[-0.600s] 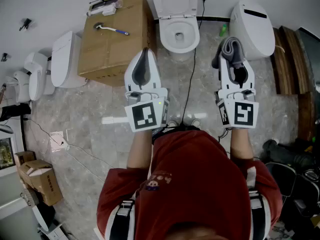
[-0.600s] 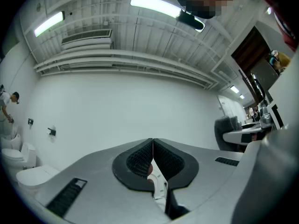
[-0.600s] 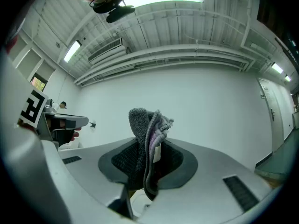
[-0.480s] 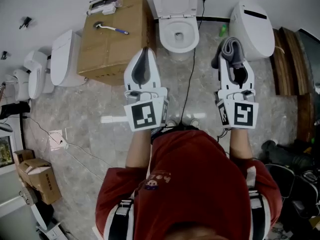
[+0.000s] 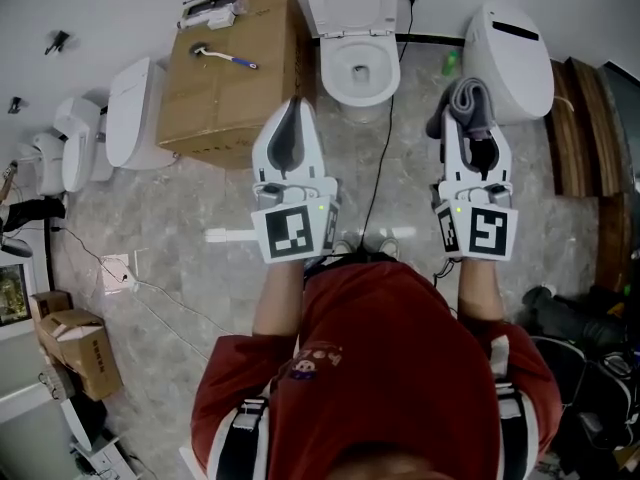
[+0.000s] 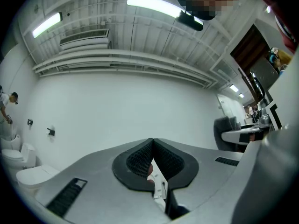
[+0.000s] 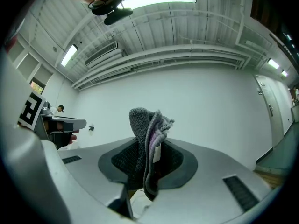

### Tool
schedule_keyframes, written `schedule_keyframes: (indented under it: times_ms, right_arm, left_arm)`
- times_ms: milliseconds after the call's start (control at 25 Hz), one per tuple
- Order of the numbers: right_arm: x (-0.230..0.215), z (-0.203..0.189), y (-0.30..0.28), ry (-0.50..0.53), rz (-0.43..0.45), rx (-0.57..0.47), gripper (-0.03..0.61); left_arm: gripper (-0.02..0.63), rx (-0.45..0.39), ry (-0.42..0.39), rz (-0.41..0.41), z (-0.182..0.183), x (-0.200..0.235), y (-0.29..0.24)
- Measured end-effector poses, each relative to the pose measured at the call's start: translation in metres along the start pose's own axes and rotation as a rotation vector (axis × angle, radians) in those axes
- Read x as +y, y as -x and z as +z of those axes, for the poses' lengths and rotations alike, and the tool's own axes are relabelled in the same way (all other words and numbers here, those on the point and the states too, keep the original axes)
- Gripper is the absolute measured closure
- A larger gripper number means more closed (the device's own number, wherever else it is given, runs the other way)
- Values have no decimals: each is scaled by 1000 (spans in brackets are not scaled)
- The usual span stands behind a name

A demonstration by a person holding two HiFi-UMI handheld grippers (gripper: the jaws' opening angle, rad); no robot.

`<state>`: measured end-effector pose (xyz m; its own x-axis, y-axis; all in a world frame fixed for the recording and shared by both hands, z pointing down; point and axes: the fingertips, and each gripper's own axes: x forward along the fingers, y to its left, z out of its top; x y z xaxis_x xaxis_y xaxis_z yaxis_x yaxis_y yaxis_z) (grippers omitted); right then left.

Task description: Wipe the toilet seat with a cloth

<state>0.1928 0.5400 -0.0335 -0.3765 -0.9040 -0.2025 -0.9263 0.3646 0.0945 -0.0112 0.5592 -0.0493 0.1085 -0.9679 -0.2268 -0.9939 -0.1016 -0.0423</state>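
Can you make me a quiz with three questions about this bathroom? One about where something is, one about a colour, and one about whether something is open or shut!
1. In the head view, where does the cardboard box stand?
A) left of the open toilet
B) right of it
C) on top of it

2. What colour is the cloth?
A) red
B) grey
C) yellow

3. How is the left gripper?
A) wide open
B) shut on the cloth
C) shut and empty

Answers:
1 A: the box is next to the toilet, on its left.
2 B: grey folds stick out of the right gripper.
3 C: its jaws meet with nothing between them.
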Motion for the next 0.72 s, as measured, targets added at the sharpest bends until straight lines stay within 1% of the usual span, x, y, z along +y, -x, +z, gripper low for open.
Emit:
schedule_keyframes:
  times_ms: [160, 400, 560, 720]
  right_arm:
    - [-21, -3, 3, -22, -11, -7, 485]
    - [-49, -16, 7, -52, 2, 2, 485]
    - [-60, -22, 5, -63, 23, 8, 485]
    - [-64, -26, 0, -71, 27, 10, 485]
  left_arm:
    - [600, 16, -20, -10, -6, -19, -7]
    - [600, 35, -18, 17, -16, -42, -15]
    - [600, 46, -12, 38, -20, -49, -18]
    - [600, 46, -21, 49, -24, -47, -23]
